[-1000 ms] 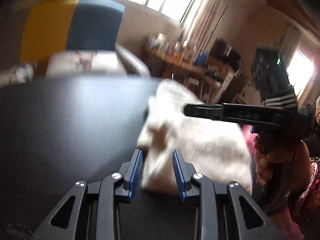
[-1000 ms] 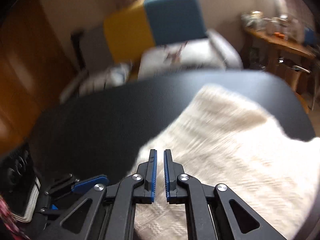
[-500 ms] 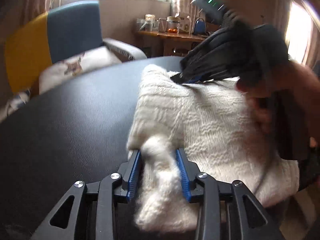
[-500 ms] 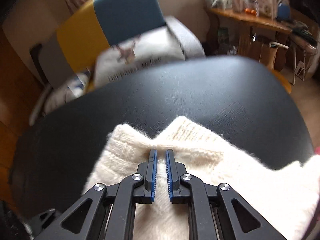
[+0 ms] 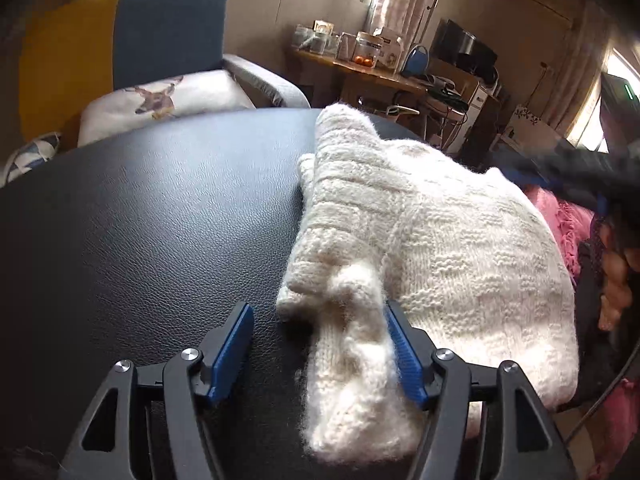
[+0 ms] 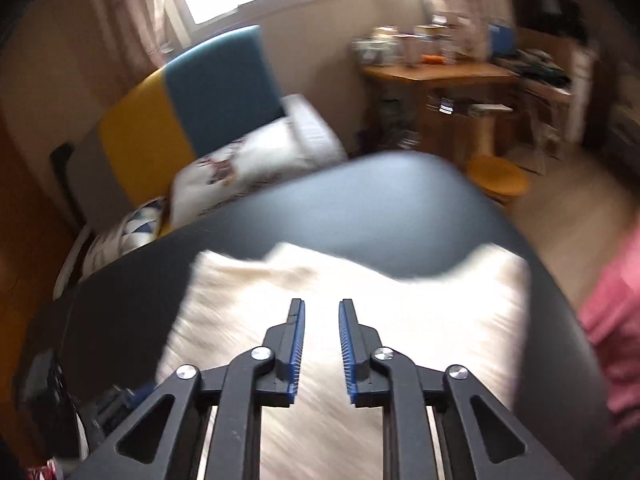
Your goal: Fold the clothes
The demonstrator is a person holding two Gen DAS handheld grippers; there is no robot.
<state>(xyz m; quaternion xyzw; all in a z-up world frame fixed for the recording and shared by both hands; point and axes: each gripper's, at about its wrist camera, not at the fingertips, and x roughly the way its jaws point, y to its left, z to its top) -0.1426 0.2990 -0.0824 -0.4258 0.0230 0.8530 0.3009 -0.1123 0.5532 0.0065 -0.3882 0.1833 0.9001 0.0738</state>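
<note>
A cream knitted sweater (image 5: 432, 240) lies folded on the right part of the black leather table (image 5: 140, 220). My left gripper (image 5: 318, 320) is open wide and low at the near edge. A bunched fold of the sweater lies between its blue pads, against the right pad (image 5: 404, 356). In the right wrist view, which is blurred by motion, my right gripper (image 6: 322, 308) is open by a small gap and hovers above the sweater (image 6: 400, 320). Nothing is between its fingers. In the left wrist view it shows as a dark blur (image 5: 580, 168) at the right edge, with a hand (image 5: 616, 288) below.
A yellow and blue armchair (image 5: 120, 52) with a deer cushion (image 5: 168, 96) stands behind the table. A cluttered wooden desk (image 5: 360, 68) is at the back right, and a round stool (image 6: 498, 178) past the table's far corner. Pink fabric (image 5: 560, 216) lies at the sweater's right.
My left gripper has opened wider around the sweater's fold. My right gripper has lifted off the sweater, swung away to the right and parted its fingers.
</note>
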